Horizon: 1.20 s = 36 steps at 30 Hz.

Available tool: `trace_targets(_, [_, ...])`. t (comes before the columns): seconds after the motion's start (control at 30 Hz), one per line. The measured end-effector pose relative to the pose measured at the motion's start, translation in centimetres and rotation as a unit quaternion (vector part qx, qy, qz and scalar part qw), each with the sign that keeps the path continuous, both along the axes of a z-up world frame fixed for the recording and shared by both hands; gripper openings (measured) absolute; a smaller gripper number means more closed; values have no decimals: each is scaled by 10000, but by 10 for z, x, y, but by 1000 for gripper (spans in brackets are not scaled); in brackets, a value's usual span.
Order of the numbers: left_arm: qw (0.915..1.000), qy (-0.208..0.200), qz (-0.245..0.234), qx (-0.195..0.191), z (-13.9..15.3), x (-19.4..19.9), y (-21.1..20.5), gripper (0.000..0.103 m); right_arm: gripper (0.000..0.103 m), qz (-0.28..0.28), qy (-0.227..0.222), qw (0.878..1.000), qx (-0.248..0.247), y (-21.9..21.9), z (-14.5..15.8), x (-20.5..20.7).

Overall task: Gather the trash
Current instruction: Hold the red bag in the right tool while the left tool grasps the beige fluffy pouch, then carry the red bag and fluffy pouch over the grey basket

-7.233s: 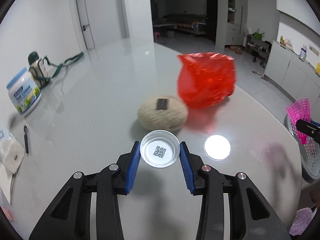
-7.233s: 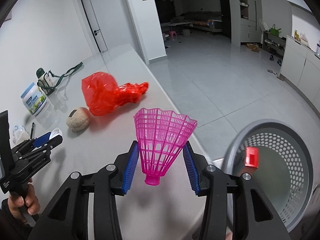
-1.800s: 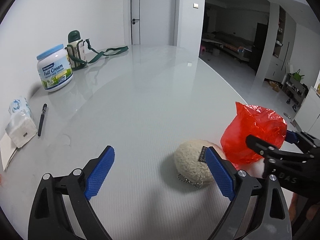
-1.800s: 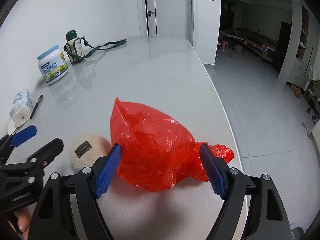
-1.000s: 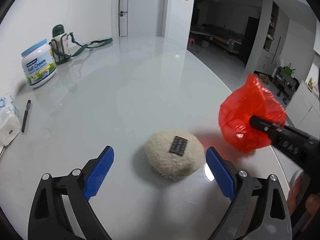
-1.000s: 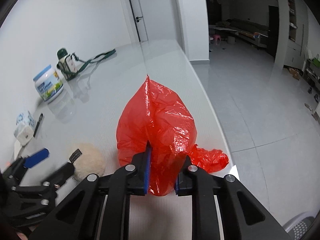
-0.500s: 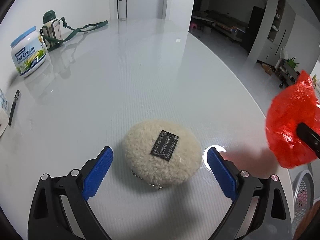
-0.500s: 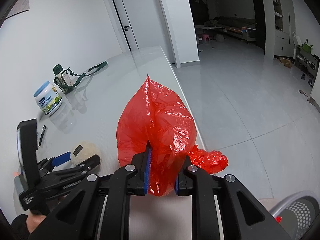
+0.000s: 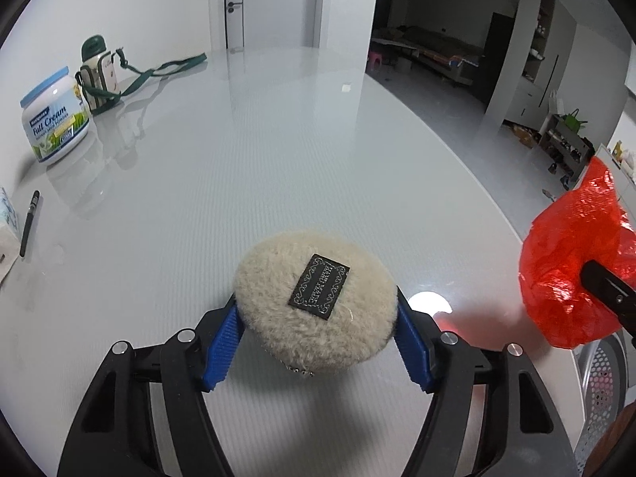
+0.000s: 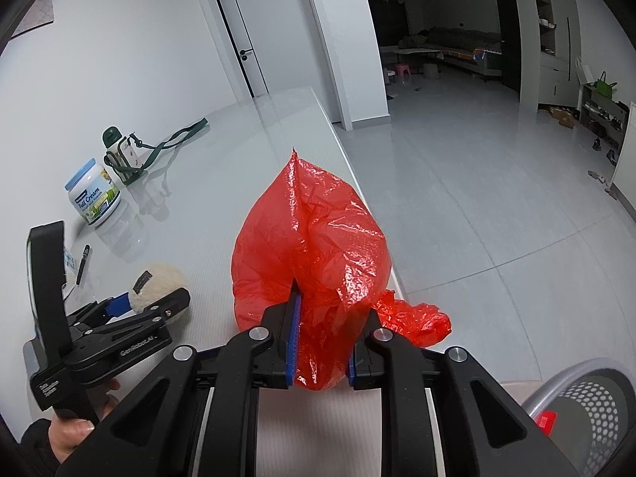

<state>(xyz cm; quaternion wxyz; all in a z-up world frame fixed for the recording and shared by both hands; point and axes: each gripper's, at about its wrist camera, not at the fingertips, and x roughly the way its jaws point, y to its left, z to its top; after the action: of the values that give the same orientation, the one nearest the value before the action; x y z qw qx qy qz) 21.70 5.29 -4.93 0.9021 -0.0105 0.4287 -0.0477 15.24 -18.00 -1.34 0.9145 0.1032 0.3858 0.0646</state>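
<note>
Since half a second ago the left gripper (image 9: 317, 332) has closed its blue pads onto the fluffy pouch (image 9: 316, 302), which sits on the white table (image 9: 222, 151). The right gripper (image 10: 320, 344) stays clenched on the red plastic bag (image 10: 318, 234), held above the table edge near the perforated bin (image 10: 592, 401).

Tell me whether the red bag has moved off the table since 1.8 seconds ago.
Yes. The red bag has risen off the table and shifted right, toward the basket, clamped in the right gripper.
</note>
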Motion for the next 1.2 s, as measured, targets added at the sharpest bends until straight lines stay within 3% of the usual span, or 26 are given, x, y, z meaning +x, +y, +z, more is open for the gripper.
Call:
trace_targets(0.3, [9984, -382, -420, 78, 28, -30, -27, 67, 17, -309, -110, 9995, 34, -18, 9, -29])
trace_targets(0.57, [9918, -639, -1103, 2, 51, -63, -79, 67, 17, -861, -204, 9961, 37, -62, 14, -79])
trace_targets(0.83, [9766, -670, -2042, -91, 54, -96, -152, 67, 17, -1727, -139, 9849, 17, -124, 7, -146])
trace_targets(1.2, [9461, -433, -3206, -109, 30, -144, -248, 67, 17, -2744, 251, 9613, -20, -192, -24, -231])
